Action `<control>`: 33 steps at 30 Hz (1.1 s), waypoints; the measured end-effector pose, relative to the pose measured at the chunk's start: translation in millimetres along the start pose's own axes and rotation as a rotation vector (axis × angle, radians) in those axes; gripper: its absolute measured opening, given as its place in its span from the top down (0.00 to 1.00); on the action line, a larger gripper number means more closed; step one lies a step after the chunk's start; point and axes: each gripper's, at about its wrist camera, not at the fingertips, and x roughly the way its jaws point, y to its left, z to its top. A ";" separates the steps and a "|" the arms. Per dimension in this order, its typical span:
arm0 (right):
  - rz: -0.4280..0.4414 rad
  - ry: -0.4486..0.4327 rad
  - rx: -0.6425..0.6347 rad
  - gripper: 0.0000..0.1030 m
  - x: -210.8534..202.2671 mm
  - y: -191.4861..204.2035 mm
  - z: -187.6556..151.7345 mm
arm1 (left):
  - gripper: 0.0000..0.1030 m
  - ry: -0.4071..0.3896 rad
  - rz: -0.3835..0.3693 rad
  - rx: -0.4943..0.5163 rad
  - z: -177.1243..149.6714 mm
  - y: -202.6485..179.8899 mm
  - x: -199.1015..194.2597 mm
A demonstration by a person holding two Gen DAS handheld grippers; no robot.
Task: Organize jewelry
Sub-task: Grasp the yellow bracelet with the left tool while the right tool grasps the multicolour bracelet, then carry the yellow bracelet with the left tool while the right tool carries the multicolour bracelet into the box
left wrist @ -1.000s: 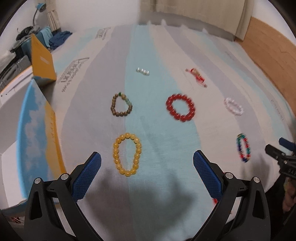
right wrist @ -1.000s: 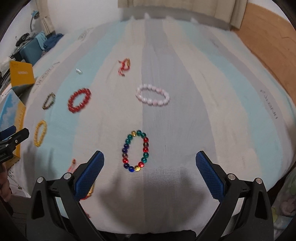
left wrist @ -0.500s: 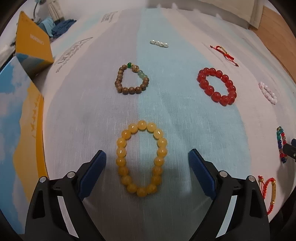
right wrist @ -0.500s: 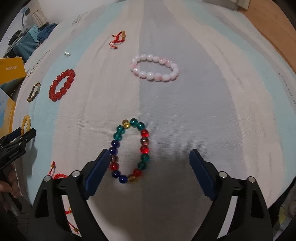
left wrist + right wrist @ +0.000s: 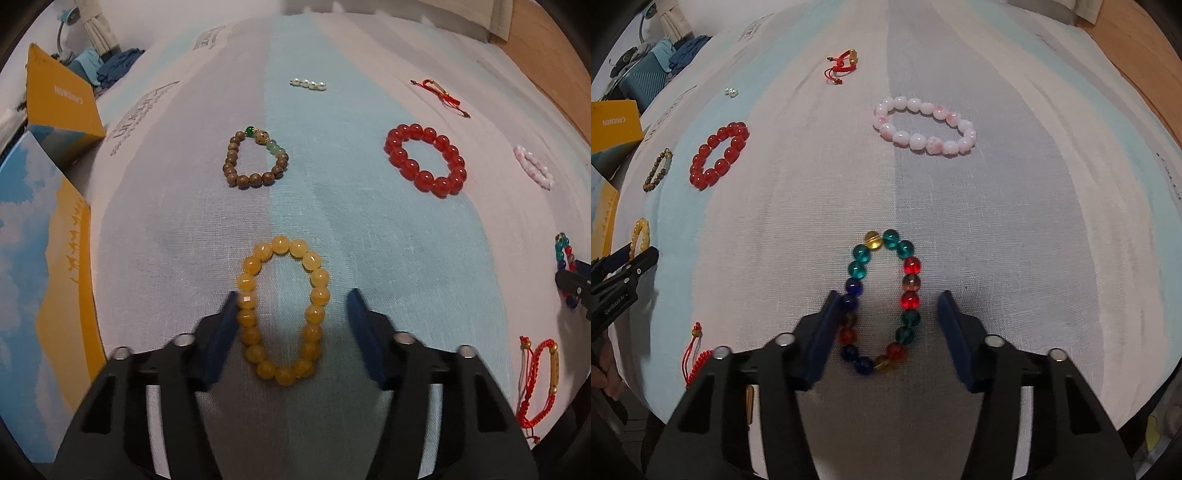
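Observation:
A yellow bead bracelet (image 5: pixel 317 277) lies on the striped cloth (image 5: pixel 369 229). My left gripper (image 5: pixel 293 295) straddles it with its jaws closing. The left pad is at the beads and the right pad stands a little off them. A multicoloured glass bead bracelet (image 5: pixel 910 300) lies between the fingers of my right gripper (image 5: pixel 889 294), whose jaws are closing too. Its left pad is against the blue beads, with a gap at the right pad. Both bracelets rest flat on the cloth.
Further out lie a brown wooden bracelet (image 5: pixel 255 158), a red bead bracelet (image 5: pixel 424 158), a short pearl string (image 5: pixel 308 84), a pink-white bracelet (image 5: pixel 923 125) and two red cord bracelets (image 5: pixel 543 373) (image 5: pixel 844 62). Yellow-and-blue boxes (image 5: pixel 44 277) stand along the left edge.
Both grippers have dropped closer to the cloth over their bracelets. Their jaws have narrowed from wide open to just about the bracelets' width.

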 end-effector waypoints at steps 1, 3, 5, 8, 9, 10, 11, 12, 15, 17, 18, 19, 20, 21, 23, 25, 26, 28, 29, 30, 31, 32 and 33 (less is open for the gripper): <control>0.000 0.000 0.000 0.60 -0.5 0.4 -0.1 | 0.61 0.004 -0.008 0.002 0.0 -0.8 -0.9; -0.006 -0.002 0.004 0.68 -1.2 1.9 0.6 | 0.70 0.007 -0.008 0.010 -1.0 -3.0 -1.9; -0.010 -0.003 0.013 0.80 -1.9 0.4 1.5 | 0.78 0.012 -0.006 0.017 -1.6 -5.4 -2.4; 0.005 0.000 0.021 0.82 -3.2 -2.1 2.1 | 0.87 0.019 -0.016 0.001 -2.0 -5.7 -4.3; 0.009 -0.001 0.021 0.82 -4.2 -3.0 2.6 | 0.89 0.020 -0.019 -0.002 -2.0 -5.7 -4.8; 0.012 -0.002 0.024 0.82 -4.9 -3.0 2.8 | 0.90 0.019 -0.023 -0.005 -2.1 -5.8 -6.4; 0.017 -0.004 0.027 0.82 -6.2 -3.9 2.8 | 0.90 0.018 -0.025 -0.007 -1.7 -5.1 -6.7; 0.020 -0.005 0.029 0.82 -8.3 -6.0 1.6 | 0.90 0.019 -0.026 -0.007 -1.8 -4.9 -7.5; 0.026 -0.011 0.027 0.91 -15.0 -10.6 -1.9 | 0.90 0.020 -0.037 -0.022 0.0 -1.4 -11.4; 0.029 -0.019 0.024 0.91 -20.1 -11.3 -3.9 | 0.90 0.018 -0.038 -0.026 0.5 -1.5 -16.2; 0.031 -0.024 0.022 0.91 -22.2 -11.1 -2.9 | 0.90 0.015 -0.035 -0.024 1.0 -1.5 -18.0; 0.032 -0.029 0.023 0.91 -24.3 -11.8 -3.2 | 0.90 0.011 -0.034 -0.021 1.4 -1.7 -20.2; 0.035 -0.031 0.026 0.91 -26.0 -13.0 -3.5 | 0.91 0.009 -0.033 -0.022 1.6 -1.3 -21.3; 0.036 -0.032 0.030 0.91 -27.3 -14.7 -3.4 | 0.91 0.009 -0.033 -0.024 1.8 -1.1 -22.4; 0.040 -0.037 0.033 0.91 -31.5 -16.5 -5.2 | 0.91 0.005 -0.035 -0.028 1.8 -0.7 -26.0; 0.044 -0.045 0.036 0.91 -35.0 -15.9 -5.5 | 0.91 -0.001 -0.034 -0.028 2.0 0.2 -29.7; 0.050 -0.047 0.039 0.91 -37.7 -17.6 -6.0 | 0.91 -0.003 -0.036 -0.030 1.7 0.6 -32.7; 0.054 -0.054 0.041 0.91 -41.2 -17.6 -5.5 | 0.91 -0.009 -0.037 -0.034 1.9 1.9 -37.0; 0.054 -0.057 0.039 0.91 -43.5 -19.4 -5.9 | 0.91 -0.013 -0.035 -0.036 2.0 3.0 -39.1; 0.054 -0.060 0.040 0.91 -44.9 -20.1 -6.2 | 0.91 -0.016 -0.035 -0.039 2.0 4.2 -40.6; 0.056 -0.061 0.041 0.91 -46.3 -22.0 -6.6 | 0.91 -0.020 -0.038 -0.042 2.2 5.8 -43.1; 0.058 -0.062 0.042 0.91 -45.1 -19.6 -4.8 | 0.91 -0.023 -0.038 -0.044 2.5 6.3 -44.6; 0.058 -0.063 0.045 0.91 -45.2 -19.4 -4.3 | 0.91 -0.027 -0.038 -0.045 2.6 7.2 -47.3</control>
